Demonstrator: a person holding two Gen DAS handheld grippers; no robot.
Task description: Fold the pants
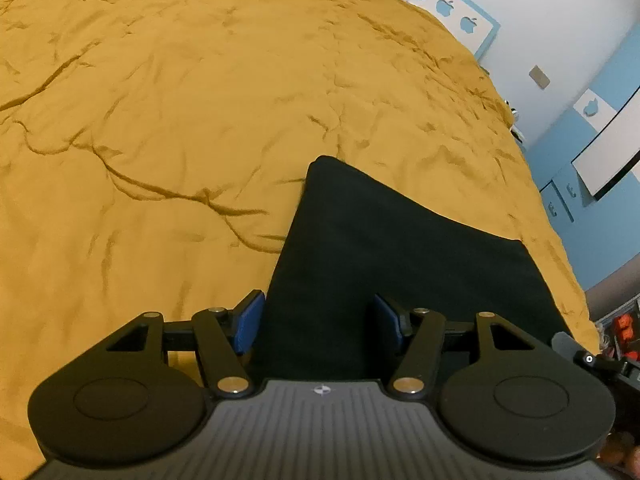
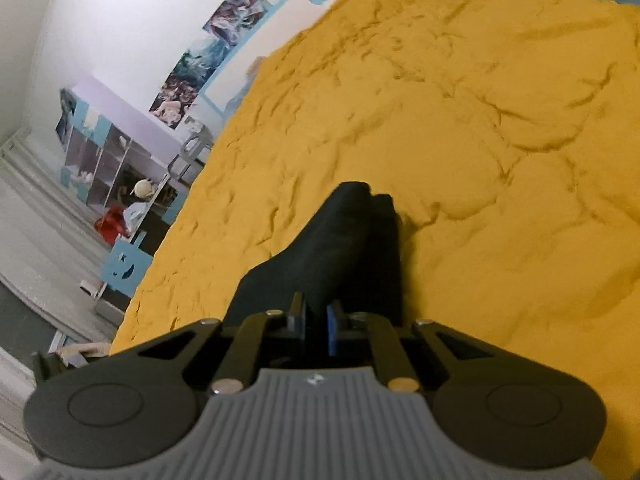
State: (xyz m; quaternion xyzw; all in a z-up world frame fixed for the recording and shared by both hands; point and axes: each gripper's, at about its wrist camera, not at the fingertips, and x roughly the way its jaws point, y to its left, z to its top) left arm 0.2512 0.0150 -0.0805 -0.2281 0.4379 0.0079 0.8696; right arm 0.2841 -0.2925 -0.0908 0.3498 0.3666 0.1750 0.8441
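Two grippers working over pants lying on yellow bedspread. Left gripper standing wide apart, pants edge lying between jaws, unpinched. Right gripper pinching pants fold, jaws nearly closed.

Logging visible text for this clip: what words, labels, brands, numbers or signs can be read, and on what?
No readable words or numbers.
Left gripper body: small round emblem, no lettering.
Right gripper body: the same emblem.
Wall border: blue apple shapes, no text.
Posters: too blurred to read.
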